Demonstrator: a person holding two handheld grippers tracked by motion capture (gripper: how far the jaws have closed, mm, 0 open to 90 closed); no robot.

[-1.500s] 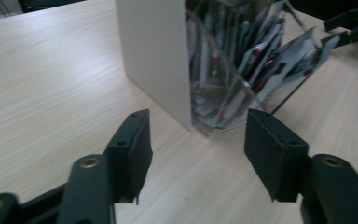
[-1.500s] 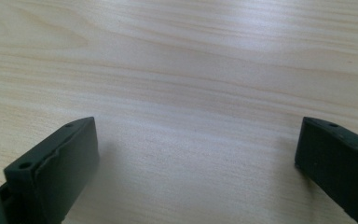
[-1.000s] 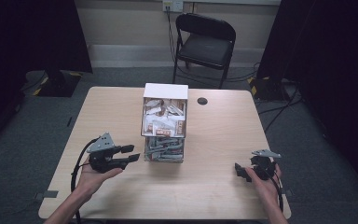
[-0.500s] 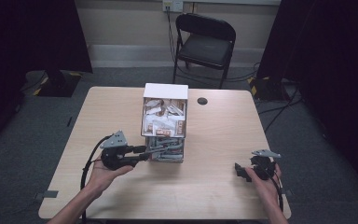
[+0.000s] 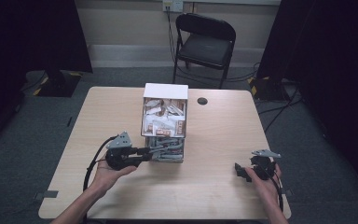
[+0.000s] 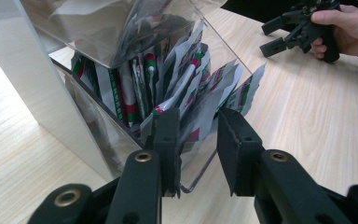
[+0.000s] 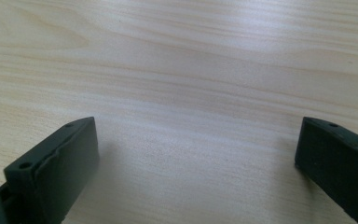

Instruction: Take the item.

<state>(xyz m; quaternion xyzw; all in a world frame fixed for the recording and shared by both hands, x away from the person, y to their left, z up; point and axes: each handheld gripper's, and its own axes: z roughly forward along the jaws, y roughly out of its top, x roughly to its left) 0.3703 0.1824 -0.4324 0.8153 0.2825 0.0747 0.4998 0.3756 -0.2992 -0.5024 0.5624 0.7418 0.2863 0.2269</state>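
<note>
A clear box with a white top stands mid-table. Its upper bin holds brown-and-white sachets, and its lower tray holds green, red and white sachets standing on end. My left gripper is level with that tray at its left front. In the left gripper view its jaws stand open on either side of the front sachets, with a narrow gap between them. My right gripper rests near the table's front right, held in a hand. It is wide open over bare wood.
A small black round disc lies on the table to the right of the box. A black folding chair stands beyond the far edge. Cables trail from both grippers. In the left gripper view the right gripper shows far off.
My left gripper has moved right, from beside the box to the sachets in its lower tray. The right gripper has stayed where it was.
</note>
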